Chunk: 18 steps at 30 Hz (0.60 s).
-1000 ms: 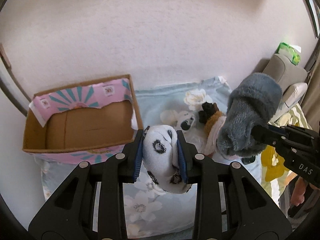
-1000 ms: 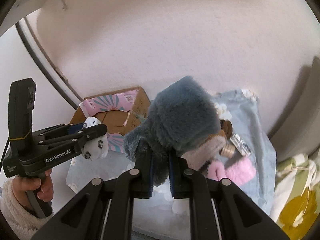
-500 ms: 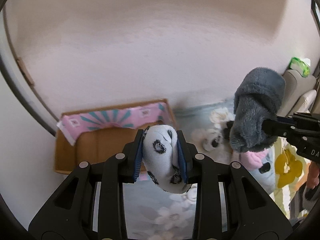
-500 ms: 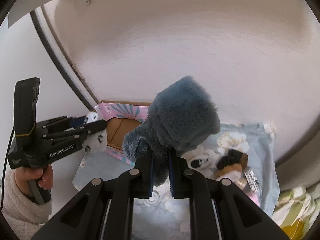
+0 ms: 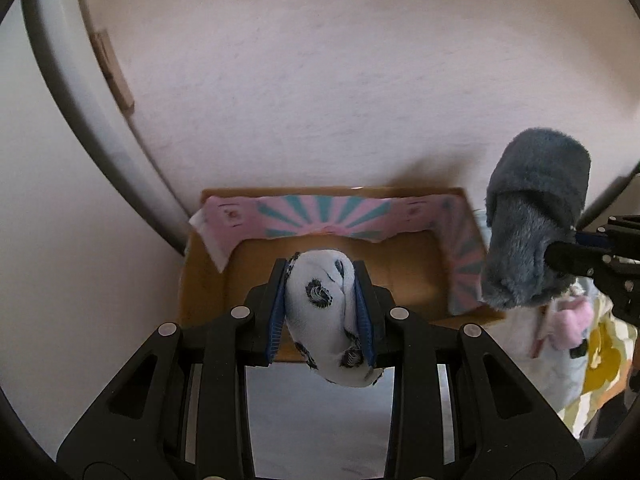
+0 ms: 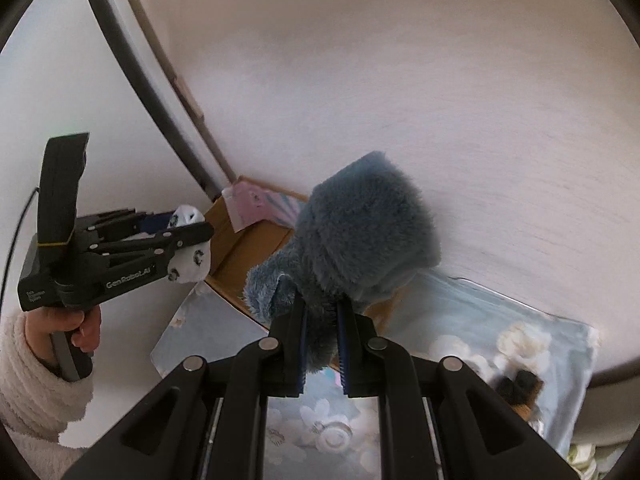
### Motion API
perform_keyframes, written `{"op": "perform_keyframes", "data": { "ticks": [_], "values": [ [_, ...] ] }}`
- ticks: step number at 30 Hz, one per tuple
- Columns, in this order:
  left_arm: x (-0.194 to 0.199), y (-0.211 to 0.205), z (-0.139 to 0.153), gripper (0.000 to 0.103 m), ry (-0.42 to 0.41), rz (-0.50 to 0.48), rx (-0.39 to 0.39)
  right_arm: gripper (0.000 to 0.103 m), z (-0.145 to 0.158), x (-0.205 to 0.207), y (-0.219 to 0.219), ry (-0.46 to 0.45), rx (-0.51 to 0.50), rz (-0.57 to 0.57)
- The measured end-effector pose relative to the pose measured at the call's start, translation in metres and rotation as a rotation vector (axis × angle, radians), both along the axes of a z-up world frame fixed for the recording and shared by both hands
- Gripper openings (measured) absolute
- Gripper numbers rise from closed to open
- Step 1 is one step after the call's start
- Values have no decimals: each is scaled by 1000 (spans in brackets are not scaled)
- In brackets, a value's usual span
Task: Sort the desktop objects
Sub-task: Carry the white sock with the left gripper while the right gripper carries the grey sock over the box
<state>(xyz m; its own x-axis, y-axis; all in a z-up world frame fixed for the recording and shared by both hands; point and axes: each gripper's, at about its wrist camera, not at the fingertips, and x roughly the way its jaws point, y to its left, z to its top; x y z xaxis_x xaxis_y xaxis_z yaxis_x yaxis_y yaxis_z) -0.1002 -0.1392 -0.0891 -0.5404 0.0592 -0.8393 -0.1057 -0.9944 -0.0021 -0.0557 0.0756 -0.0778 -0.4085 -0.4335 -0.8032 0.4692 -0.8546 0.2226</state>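
While both loads hang over the open brown cardboard box with the pink and teal lining [image 5: 404, 256] at mid-frame, aim for its bare floor, not the rim. Carry the fluffy grey-blue plush sock [image 6: 360, 232], clenched in the right gripper [image 6: 322, 344], further left past the near wall before letting go. Lower the white black-spotted sock [image 5: 324, 312], clamped in the left gripper [image 5: 322, 320] at lower centre, then release once it is low inside.

Both grippers have swung toward the box [image 5: 320, 248]: it now sits at twelve o'clock behind the white sock [image 5: 324, 312], the grey sock [image 5: 532, 232] at three o'clock beside it.
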Motion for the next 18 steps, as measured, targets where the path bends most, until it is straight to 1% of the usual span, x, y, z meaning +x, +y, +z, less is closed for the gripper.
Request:
{"op": "perform_keyframes", "data": {
  "ticks": [5, 10, 18],
  "values": [
    [-19, -15, -20, 28, -35, 11, -37, 12, -28, -19, -32, -53, 47, 43],
    [-31, -24, -37, 28, -67, 5, -32, 12, -51, -31, -53, -102, 69, 57],
    [-49, -32, -66, 28, -129, -14, -6, 12, -74, -43, -66, -156, 107, 64]
  ]
}}
